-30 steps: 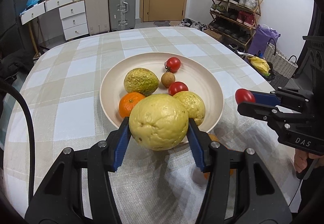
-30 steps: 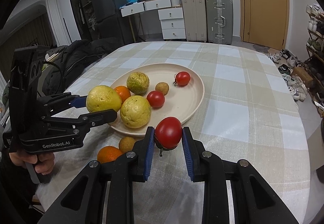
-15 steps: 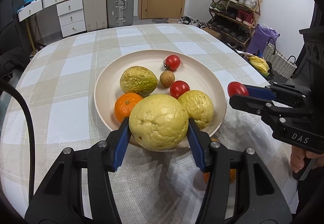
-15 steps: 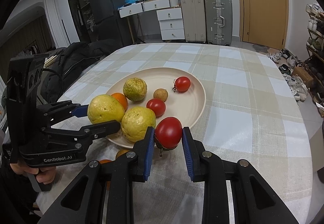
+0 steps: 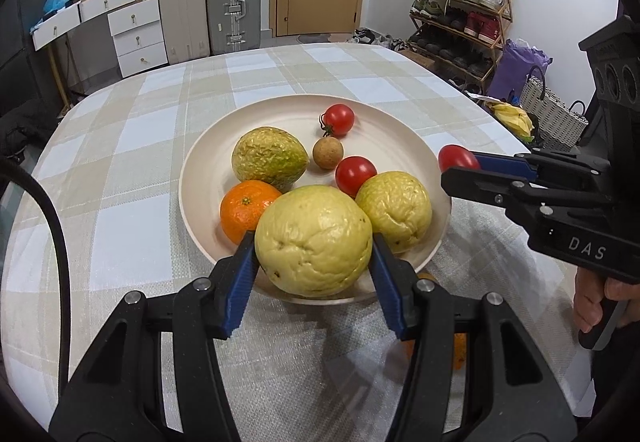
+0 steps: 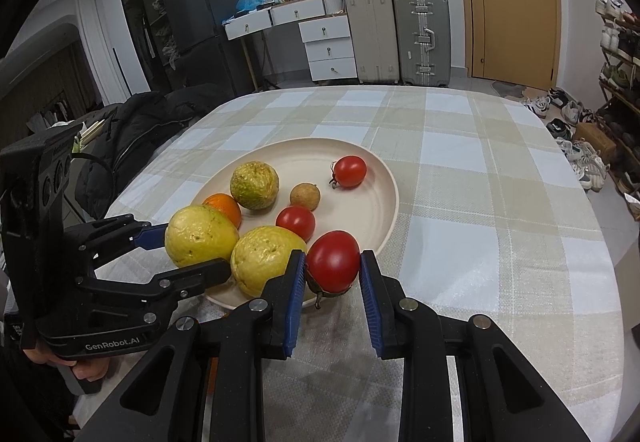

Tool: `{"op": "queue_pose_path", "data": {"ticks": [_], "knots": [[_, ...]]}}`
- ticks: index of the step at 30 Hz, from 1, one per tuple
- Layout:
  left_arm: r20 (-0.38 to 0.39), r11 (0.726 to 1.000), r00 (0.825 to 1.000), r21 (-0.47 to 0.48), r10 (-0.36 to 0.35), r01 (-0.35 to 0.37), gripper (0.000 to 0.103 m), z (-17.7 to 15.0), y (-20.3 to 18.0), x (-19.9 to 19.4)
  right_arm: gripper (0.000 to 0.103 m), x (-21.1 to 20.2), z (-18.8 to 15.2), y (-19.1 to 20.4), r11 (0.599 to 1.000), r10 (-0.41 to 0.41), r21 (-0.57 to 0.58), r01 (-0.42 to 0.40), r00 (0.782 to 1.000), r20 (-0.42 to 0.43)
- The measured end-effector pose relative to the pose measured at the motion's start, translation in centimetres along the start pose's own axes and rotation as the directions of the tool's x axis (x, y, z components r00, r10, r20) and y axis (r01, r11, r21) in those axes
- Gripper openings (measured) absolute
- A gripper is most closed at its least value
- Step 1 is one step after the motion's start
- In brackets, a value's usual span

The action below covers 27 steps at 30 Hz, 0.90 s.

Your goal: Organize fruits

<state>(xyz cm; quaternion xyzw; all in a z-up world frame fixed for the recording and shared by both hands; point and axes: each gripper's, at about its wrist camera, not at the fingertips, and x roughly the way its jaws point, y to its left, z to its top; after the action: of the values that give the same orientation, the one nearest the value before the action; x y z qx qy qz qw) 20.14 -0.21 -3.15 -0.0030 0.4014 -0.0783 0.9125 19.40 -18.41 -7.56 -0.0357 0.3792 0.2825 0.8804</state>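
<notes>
Since a second ago, we note both grippers nearer the plate (image 5: 404, 146): left gripper (image 5: 312, 278) jaws still clamp the guava (image 5: 314, 240) over its near rim, right gripper (image 6: 330, 292) jaws still pinch the tomato (image 6: 333, 260) beside it, above the bench (image 6: 500, 226).

Light: bright, even, indoor, from overhead.
Shadows: soft, dark patches on the tablecloth (image 5: 132, 170) beneath both tools.
Glare: small highlights on tomatoes.
Focus: sharp throughout.
Edges: strong fisheye bending, black vignette corners.
</notes>
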Motion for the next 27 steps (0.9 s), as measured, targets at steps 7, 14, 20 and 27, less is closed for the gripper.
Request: {"op": "queue_pose_path", "data": {"ticks": [7, 14, 20, 27], "knots": [[0.003, 1.0, 1.0, 0.005, 0.018, -0.018, 0.052, 0.2, 0.1, 0.4, 0.028, 0.5, 0.1, 0.1, 1.0, -0.001, 0.0, 0.001, 1.0, -0.006], [0.002, 1.0, 1.0, -0.001, 0.031, -0.031, 0.052, 0.6, 0.6, 0.9, 0.028, 1.1, 0.3, 0.1, 1.0, -0.006, 0.009, 0.006, 1.0, -0.006], [0.003, 0.999, 0.999, 0.0, 0.048, -0.048, 0.052, 0.8, 0.7, 1.2, 0.028, 1.7, 0.6, -0.3, 1.0, -0.01, 0.021, 0.01, 1.0, -0.007], [-0.003, 0.998, 0.998, -0.005, 0.065, -0.065, 0.052, 1.0, 1.1, 1.7, 0.028, 1.8, 0.8, -0.4, 1.0, -0.011, 0.027, 0.011, 1.0, -0.006]]}}
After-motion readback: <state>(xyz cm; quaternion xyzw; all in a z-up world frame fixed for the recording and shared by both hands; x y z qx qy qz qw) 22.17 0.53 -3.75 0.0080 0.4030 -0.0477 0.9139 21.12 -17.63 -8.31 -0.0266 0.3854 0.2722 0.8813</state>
